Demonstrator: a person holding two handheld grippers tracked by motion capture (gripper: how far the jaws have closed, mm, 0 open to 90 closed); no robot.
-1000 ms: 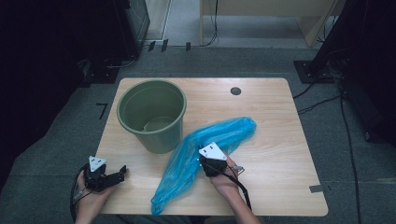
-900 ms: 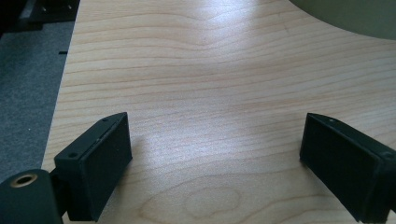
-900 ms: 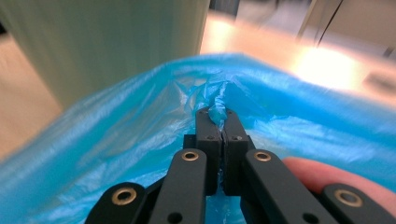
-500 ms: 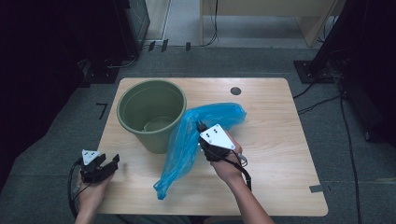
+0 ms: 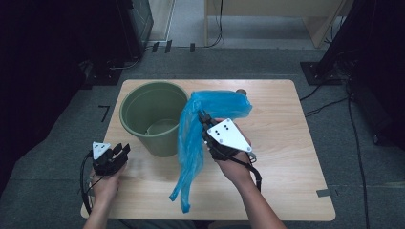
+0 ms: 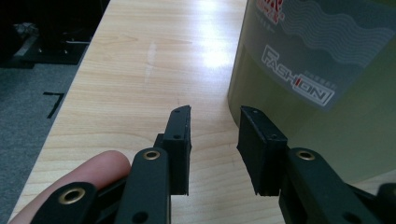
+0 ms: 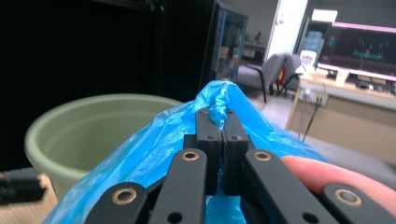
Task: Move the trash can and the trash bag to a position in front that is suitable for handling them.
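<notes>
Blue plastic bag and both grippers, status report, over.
Right gripper shut on crumpled blue plastic bag, lifted beside round green plastic bucket. Left gripper open, jaws just closing, nothing between. Nothing in the way.

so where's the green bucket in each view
high view: green bucket left of centre on the table.
left gripper view: its labelled wall fills the right side.
right gripper view: its rim at lower left, behind the blue bag.
Shared landmark: the bucket itself.

Office or lab room. Monitor (image 7: 362,49) on a desk (image 7: 345,100), office chair (image 7: 273,70), grey carpet (image 5: 57,157), floor cables (image 5: 329,102).
</notes>
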